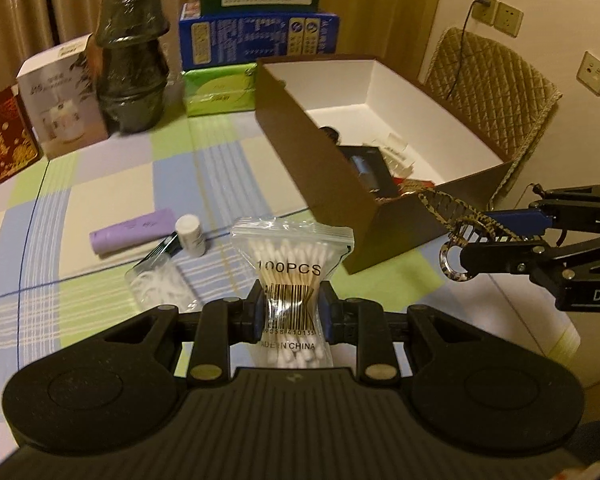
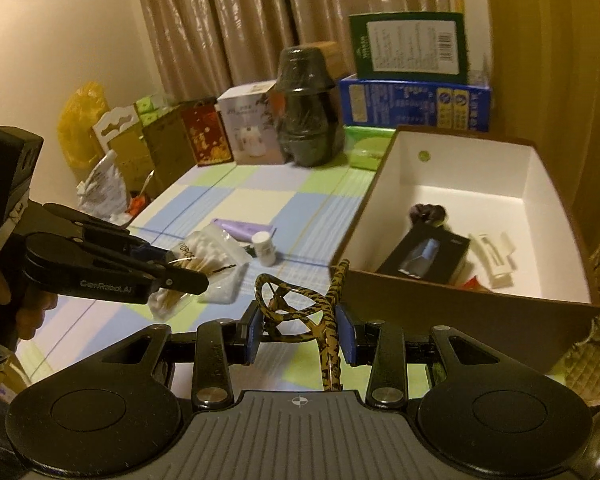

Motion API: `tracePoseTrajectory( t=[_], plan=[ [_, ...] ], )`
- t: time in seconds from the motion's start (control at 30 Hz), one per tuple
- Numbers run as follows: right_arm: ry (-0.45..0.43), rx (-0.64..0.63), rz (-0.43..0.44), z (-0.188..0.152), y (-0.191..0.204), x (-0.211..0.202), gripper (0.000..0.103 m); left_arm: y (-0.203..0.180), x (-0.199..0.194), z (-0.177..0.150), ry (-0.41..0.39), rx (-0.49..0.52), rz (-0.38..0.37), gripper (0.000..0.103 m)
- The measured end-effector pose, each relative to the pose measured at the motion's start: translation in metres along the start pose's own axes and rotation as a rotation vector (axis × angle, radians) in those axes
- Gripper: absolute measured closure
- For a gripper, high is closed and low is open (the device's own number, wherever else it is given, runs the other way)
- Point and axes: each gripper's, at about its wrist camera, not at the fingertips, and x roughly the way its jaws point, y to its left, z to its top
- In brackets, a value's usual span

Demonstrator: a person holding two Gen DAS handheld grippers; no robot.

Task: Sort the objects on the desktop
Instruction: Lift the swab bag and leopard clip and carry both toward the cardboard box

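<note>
My left gripper point(image 1: 291, 312) is clamped on the middle of a clear bag of cotton swabs point(image 1: 290, 276), held upright above the checked tablecloth point(image 1: 112, 184), near the brown box point(image 1: 320, 184). My right gripper point(image 2: 303, 332) is clenched on a leopard-print pair of glasses point(image 2: 300, 308) just beside the box's near wall, outside it. On the cloth beyond lie a purple tube point(image 1: 134, 230), a small white bottle point(image 1: 191, 234) and another bag of swabs point(image 1: 160, 284); the box already holds a black packet point(image 2: 424, 256) and a white clip point(image 2: 494, 256).
</note>
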Motion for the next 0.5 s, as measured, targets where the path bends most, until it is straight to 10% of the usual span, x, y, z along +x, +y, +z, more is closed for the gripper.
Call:
tracePoseTrajectory(
  t=[0.5],
  plan=[
    [-0.047,0.056,-0.058,0.001,-0.034,-0.019,0.067,-0.040,0.005,0.029,-0.044,0.049,-0.045,0.081]
  ],
)
